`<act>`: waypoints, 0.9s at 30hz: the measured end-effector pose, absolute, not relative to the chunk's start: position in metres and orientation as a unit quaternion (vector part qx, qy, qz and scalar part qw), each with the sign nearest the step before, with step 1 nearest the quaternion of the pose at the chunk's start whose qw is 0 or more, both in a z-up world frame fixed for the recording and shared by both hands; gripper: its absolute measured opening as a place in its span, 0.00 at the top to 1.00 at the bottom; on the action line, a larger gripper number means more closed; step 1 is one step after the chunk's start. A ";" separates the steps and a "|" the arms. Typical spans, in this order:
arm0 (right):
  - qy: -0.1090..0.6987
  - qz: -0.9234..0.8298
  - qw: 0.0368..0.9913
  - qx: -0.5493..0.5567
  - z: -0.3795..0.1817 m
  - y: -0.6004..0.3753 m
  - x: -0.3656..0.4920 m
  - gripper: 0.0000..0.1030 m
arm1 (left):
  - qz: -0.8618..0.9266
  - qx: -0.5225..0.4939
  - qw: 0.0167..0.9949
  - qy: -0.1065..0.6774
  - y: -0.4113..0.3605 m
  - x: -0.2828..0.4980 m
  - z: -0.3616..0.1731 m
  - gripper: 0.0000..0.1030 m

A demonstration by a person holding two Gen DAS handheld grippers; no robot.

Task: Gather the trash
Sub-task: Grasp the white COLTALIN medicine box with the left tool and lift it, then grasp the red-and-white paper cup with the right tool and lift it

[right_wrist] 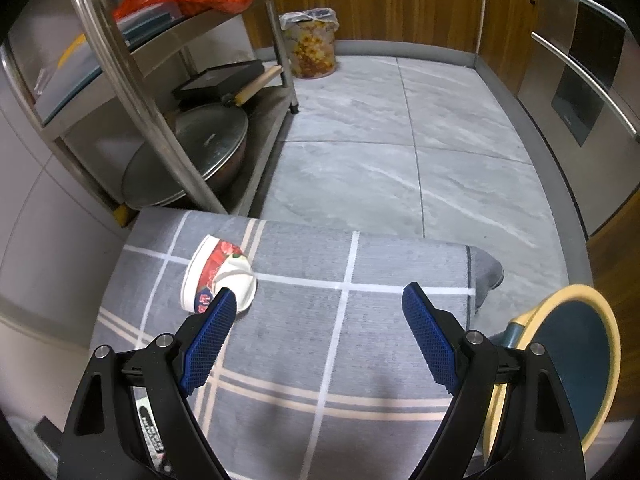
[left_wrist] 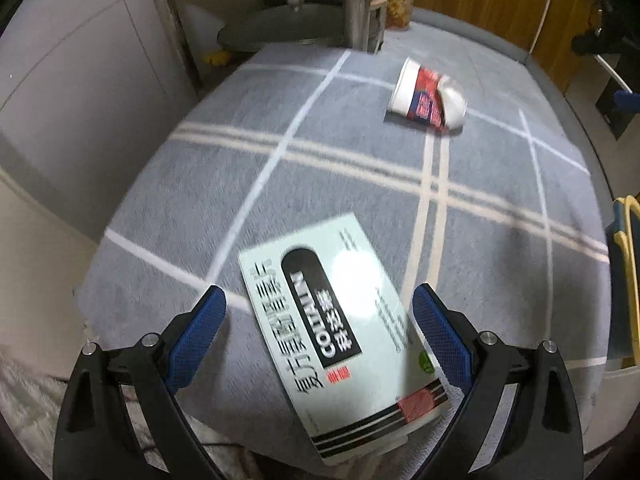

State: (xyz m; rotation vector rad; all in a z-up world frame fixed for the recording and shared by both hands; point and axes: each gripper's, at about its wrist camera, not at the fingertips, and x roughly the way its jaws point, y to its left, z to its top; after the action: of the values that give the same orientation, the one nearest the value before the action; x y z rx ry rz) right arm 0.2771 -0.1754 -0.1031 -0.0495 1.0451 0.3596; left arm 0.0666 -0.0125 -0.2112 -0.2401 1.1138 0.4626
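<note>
While both grippers hover over a grey plaid mat (left_wrist: pixel 340 184), the left gripper (left_wrist: pixel 320 316), jaws wide and empty, straddles a flat medicine box (left_wrist: pixel 340 336) lying lengthwise between its fingers. Farther right, the right gripper (right_wrist: pixel 316 312), equally spread and holding nothing, has a crushed paper cup (right_wrist: pixel 218 276) on its side, by its left fingertip.

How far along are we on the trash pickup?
Nothing looks collected yet. The medicine box lies on the plaid cloth between the open left hand-held gripper fingers, ungrasped. The crushed cup remains; the open right hand-held gripper holds nothing. The bin stands across the floor.
</note>
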 end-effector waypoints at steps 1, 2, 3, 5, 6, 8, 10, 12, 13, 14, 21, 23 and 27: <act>0.496 0.171 0.851 -0.023 -0.103 -0.176 0.277 0.17 | 0.218 -0.115 0.813 0.527 -0.013 0.066 -0.215 0.10; 0.497 0.170 0.851 -0.022 -0.104 -0.176 0.278 0.17 | 0.219 -0.115 0.810 0.532 -0.014 0.067 -0.219 0.09; 0.497 0.171 0.851 -0.023 -0.104 -0.176 0.278 0.17 | 0.218 -0.114 0.809 0.533 -0.014 0.068 -0.222 0.09; 0.497 0.173 0.850 -0.024 -0.104 -0.176 0.278 0.17 | 0.214 -0.113 0.806 0.540 -0.014 0.070 -0.228 0.09; 0.498 0.173 0.850 -0.027 -0.104 -0.176 0.278 0.17 | 0.212 -0.114 0.807 0.540 -0.014 0.070 -0.229 0.08; 0.499 0.173 0.849 -0.031 -0.105 -0.176 0.278 0.17 | 0.202 -0.110 0.812 0.536 -0.013 0.072 -0.229 0.13; 0.500 0.171 0.848 -0.029 -0.106 -0.175 0.278 0.17 | 0.186 -0.101 0.819 0.533 -0.013 0.078 -0.227 0.20; 0.503 0.170 0.847 -0.026 -0.108 -0.174 0.279 0.17 | 0.165 -0.102 0.825 0.531 -0.010 0.084 -0.225 0.23; 0.504 0.170 0.846 -0.025 -0.109 -0.173 0.279 0.17 | 0.157 -0.104 0.827 0.530 -0.008 0.088 -0.224 0.23; 0.506 0.170 0.845 -0.025 -0.110 -0.171 0.279 0.17 | 0.152 -0.105 0.829 0.529 -0.005 0.092 -0.223 0.24; 0.503 0.177 0.846 -0.009 -0.114 -0.164 0.279 0.17 | 0.118 -0.085 0.869 0.474 0.018 0.130 -0.154 0.24; 0.498 0.183 0.848 0.003 -0.116 -0.158 0.280 0.17 | 0.110 -0.063 0.879 0.460 0.024 0.140 -0.132 0.24; 0.486 0.202 0.850 0.001 -0.126 -0.138 0.282 0.17 | 0.097 0.002 0.896 0.432 0.043 0.162 -0.096 0.24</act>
State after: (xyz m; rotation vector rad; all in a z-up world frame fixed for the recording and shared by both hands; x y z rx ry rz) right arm 0.2819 -0.1377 -0.1258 0.0021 1.0242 0.4263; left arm 0.1620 0.0426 -0.0964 0.0037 0.8961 0.2019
